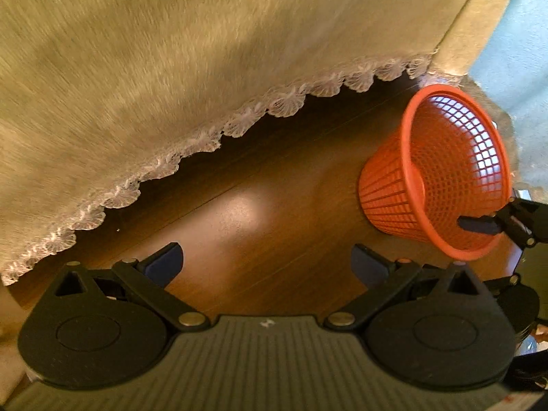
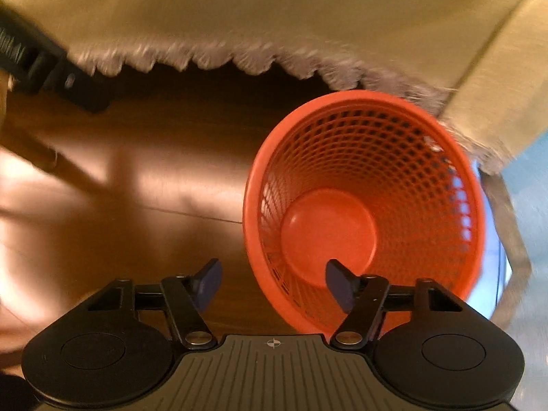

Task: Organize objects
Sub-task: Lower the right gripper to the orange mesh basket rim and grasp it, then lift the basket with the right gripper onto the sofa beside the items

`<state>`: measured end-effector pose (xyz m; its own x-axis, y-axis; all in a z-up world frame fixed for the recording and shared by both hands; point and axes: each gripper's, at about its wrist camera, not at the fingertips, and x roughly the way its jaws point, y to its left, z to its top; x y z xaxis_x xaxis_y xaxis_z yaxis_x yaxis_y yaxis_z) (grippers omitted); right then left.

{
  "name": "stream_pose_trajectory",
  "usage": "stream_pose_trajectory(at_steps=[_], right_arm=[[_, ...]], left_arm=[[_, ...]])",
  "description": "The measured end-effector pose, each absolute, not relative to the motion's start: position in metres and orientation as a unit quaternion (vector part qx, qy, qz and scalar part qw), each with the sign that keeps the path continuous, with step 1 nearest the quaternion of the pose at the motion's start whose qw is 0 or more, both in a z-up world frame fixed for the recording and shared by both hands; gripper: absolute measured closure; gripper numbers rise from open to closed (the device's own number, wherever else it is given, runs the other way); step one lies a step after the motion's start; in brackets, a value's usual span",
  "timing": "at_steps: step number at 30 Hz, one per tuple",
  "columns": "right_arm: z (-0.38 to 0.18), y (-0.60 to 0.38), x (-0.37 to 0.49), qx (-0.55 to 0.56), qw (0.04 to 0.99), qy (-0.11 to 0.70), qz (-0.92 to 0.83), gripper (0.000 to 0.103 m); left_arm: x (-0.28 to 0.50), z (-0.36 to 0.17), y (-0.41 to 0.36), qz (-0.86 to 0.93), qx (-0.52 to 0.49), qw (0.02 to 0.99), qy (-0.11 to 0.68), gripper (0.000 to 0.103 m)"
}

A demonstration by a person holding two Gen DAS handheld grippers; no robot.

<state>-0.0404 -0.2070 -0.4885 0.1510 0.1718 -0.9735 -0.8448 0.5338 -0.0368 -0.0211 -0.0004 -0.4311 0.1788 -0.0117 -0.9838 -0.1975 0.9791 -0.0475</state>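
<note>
An empty orange mesh basket [image 1: 435,178] stands on the brown wooden table [image 1: 260,205] near its right end. In the right wrist view the basket [image 2: 363,212] is seen from above. My right gripper [image 2: 274,284] is open, its jaws astride the basket's near rim, one finger [image 2: 337,282] inside and the other outside. In the left wrist view that gripper's blue fingertip [image 1: 479,225] reaches into the basket. My left gripper [image 1: 267,267] is open and empty over bare wood, left of the basket.
A beige cloth with a white lace edge [image 1: 205,68] covers the far part of the table [image 2: 274,17]. The table's right edge lies just beyond the basket, with pale blue floor [image 1: 520,51] past it. The left gripper's black body [image 2: 41,65] shows at upper left.
</note>
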Motion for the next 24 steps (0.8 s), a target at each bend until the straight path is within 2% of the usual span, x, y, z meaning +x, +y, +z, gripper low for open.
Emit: stream_pose_trajectory(at_steps=[7, 17, 21, 24], right_arm=[[-0.52, -0.212, -0.041, -0.354, 0.674, 0.502, 0.41, 0.068], [-0.535, -0.209, -0.041, -0.396, 0.661, 0.464, 0.437, 0.086], [-0.533, -0.207, -0.047, -0.42, 0.651, 0.448, 0.445, 0.1], [-0.525, -0.207, -0.052, -0.443, 0.641, 0.436, 0.449, 0.101]], left_arm=[[-0.017, -0.451, 0.003, 0.064, -0.089, 0.766, 0.633, 0.001], [-0.016, -0.455, 0.0, 0.061, -0.094, 0.765, 0.634, 0.001], [-0.018, -0.449, -0.001, 0.06, -0.094, 0.763, 0.636, 0.001], [-0.019, -0.439, -0.002, 0.059, -0.096, 0.762, 0.638, 0.001]])
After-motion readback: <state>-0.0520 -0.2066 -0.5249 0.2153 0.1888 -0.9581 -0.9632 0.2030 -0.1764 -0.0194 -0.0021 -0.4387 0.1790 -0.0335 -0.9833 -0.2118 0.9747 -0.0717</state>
